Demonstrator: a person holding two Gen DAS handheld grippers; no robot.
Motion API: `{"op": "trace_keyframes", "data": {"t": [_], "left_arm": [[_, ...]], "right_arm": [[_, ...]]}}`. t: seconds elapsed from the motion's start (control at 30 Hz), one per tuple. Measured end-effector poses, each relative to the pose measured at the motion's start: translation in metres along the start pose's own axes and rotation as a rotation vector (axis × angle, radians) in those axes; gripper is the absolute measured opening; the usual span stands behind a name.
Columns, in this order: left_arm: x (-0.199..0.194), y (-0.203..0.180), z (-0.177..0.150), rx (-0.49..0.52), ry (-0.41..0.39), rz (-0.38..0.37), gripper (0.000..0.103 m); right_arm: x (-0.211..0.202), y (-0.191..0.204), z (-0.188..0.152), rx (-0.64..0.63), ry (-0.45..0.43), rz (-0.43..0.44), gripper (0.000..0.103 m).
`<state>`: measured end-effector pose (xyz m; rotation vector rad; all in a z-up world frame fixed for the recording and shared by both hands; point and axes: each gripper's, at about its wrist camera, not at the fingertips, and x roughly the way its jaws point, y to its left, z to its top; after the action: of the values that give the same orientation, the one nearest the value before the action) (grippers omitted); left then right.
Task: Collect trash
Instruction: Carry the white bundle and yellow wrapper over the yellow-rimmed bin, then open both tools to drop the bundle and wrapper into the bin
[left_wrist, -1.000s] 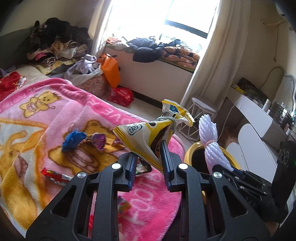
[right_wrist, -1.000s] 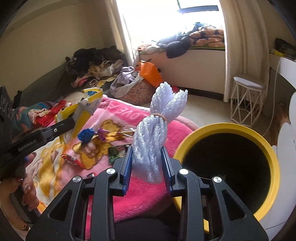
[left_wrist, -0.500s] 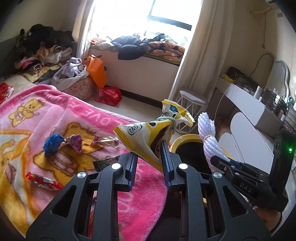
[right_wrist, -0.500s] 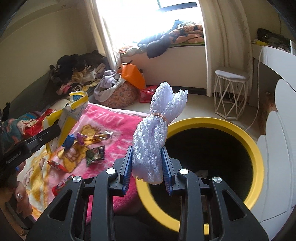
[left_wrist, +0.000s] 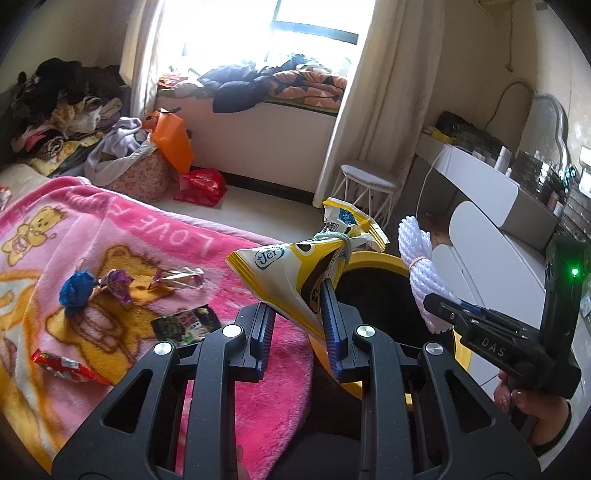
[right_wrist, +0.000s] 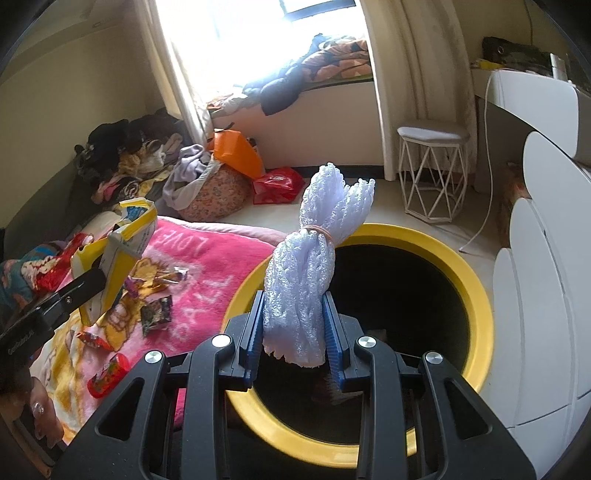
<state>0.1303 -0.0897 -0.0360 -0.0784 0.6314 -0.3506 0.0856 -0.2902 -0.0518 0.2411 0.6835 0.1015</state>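
Pink blanket (left_wrist: 122, 236) on the bed carries loose trash: candy wrappers (left_wrist: 177, 277), a dark packet (left_wrist: 186, 325), a red wrapper (left_wrist: 61, 367). Yellow-rimmed bin (right_wrist: 476, 295) sits just beside the bed edge. Right gripper (right_wrist: 295, 332) fingers clamp a white foam net bundle (right_wrist: 314, 266) above the bin mouth. Left gripper (left_wrist: 297, 326) fingers pinch a yellow snack bag (left_wrist: 280, 280) near the rim, not clearly over the opening. Risk: if released here, the bag likely lands on the blanket; light foam may snag on a finger.

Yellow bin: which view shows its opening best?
Right wrist: the bin shows nearly its whole rim and dark interior. Left wrist shows only an arc of rim behind the snack bag.
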Motion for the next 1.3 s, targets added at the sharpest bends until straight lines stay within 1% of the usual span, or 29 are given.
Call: {"op": "trace_keyframes", "data": {"t": [0.6,0.8,1.13,1.3], "left_arm": [[0.040,-0.034,-0.009,0.081,0.079,-0.017,0.019],[0.058,-0.044,-0.012,0.103,0.112,-0.012,0.019],[0.086,-0.057,-0.012,0.105,0.156,-0.021,0.019],[0.095,-0.057,-0.008,0.078,0.163,-0.035,0.021]], "right_arm": [[0.008,-0.033,-0.006,0.056,0.059,-0.036,0.028],[0.011,-0.037,-0.009,0.068,0.082,-0.041,0.028],[0.019,-0.040,-0.014,0.085,0.121,-0.037,0.029],[0.022,-0.046,-0.013,0.118,0.137,-0.035,0.035]]}}
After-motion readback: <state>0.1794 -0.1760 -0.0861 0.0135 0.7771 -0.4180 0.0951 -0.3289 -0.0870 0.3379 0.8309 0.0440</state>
